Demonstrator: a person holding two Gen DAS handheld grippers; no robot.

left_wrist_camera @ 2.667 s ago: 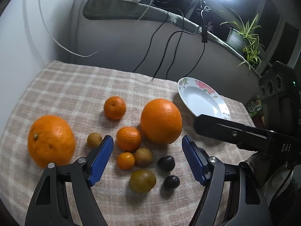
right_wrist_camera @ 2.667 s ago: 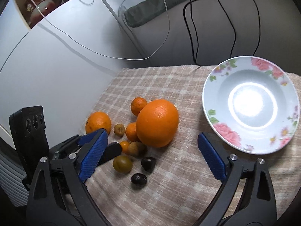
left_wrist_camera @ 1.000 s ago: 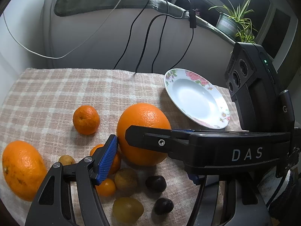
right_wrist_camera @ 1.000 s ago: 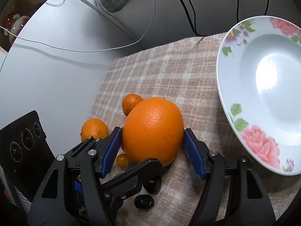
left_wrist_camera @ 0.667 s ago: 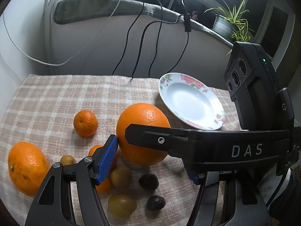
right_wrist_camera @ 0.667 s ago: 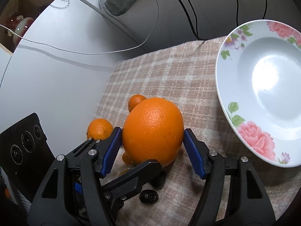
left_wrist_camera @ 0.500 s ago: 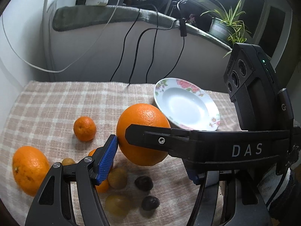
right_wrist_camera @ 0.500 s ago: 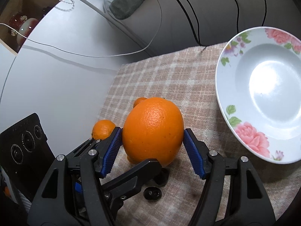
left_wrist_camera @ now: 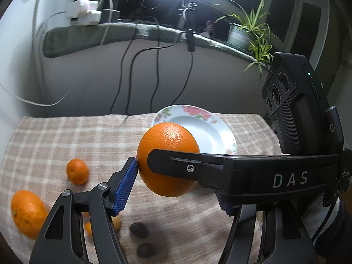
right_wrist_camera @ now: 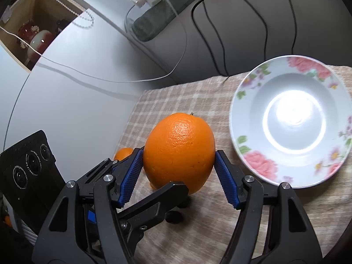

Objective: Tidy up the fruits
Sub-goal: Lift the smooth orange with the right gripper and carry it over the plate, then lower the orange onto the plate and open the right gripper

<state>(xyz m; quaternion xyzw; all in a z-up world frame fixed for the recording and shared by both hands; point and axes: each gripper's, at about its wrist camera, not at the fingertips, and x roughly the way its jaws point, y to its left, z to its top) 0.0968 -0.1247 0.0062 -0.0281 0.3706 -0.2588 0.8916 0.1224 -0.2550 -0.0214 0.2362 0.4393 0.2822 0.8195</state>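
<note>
My right gripper (right_wrist_camera: 179, 167) is shut on the big orange (right_wrist_camera: 179, 151) and holds it above the checked cloth, left of the white floral plate (right_wrist_camera: 290, 121). In the left wrist view the same orange (left_wrist_camera: 169, 140) hangs in front of the plate (left_wrist_camera: 211, 132), with the right gripper's black finger (left_wrist_camera: 220, 167) across it. My left gripper (left_wrist_camera: 173, 187) is open; its left blue pad (left_wrist_camera: 125, 187) is right beside the orange. A second big orange (left_wrist_camera: 27, 212), a small orange (left_wrist_camera: 77, 171), small yellow fruits and two dark fruits (left_wrist_camera: 139, 230) lie on the cloth.
The checked cloth (left_wrist_camera: 66, 136) covers the table. Black cables (left_wrist_camera: 154, 66) hang down the wall behind. A power strip (left_wrist_camera: 84, 15) sits on the ledge. A potted plant (left_wrist_camera: 250, 35) stands at the back right. A white cabinet wall (right_wrist_camera: 66, 110) lies to the left.
My right gripper closed on the big orange and has lifted it off the cloth, moving it toward the plate. Both wrist views have risen, so the fruits on the cloth look lower and smaller.
</note>
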